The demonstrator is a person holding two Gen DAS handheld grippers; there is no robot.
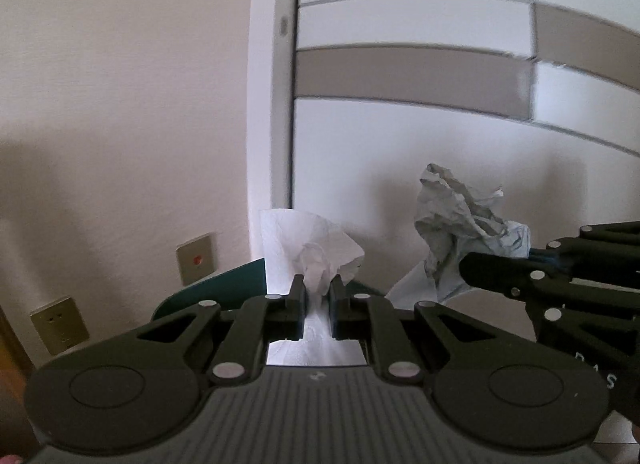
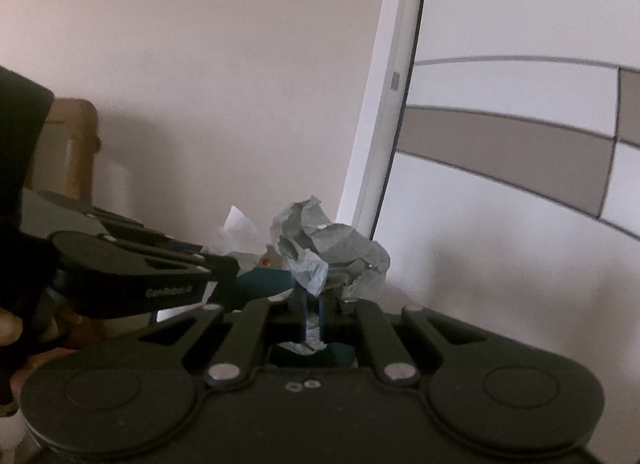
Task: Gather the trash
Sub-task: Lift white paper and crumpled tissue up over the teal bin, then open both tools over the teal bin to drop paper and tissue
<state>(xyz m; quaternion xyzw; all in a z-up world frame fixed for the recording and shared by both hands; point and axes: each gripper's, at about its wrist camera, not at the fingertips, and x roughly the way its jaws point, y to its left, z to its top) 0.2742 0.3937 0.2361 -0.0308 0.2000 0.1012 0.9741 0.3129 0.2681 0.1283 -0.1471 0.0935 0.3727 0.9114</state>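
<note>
The left gripper (image 1: 318,284) is clamped on a white tissue (image 1: 312,252), and the right gripper (image 2: 314,296) pinches a crumpled grey-blue paper (image 2: 332,252); both are held in the air before a pale wall (image 1: 120,103). Pickup looks done; dropping them remains, perhaps into the dark teal container (image 1: 236,284) below.

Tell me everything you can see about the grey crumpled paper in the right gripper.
The grey crumpled paper is a loosely balled, creased sheet, pale blue-grey, thin like tissue or wrapping paper. The right gripper is shut on its lower end, so most of it stands above the fingertips, held up in the air. Nothing else touches it.
</note>
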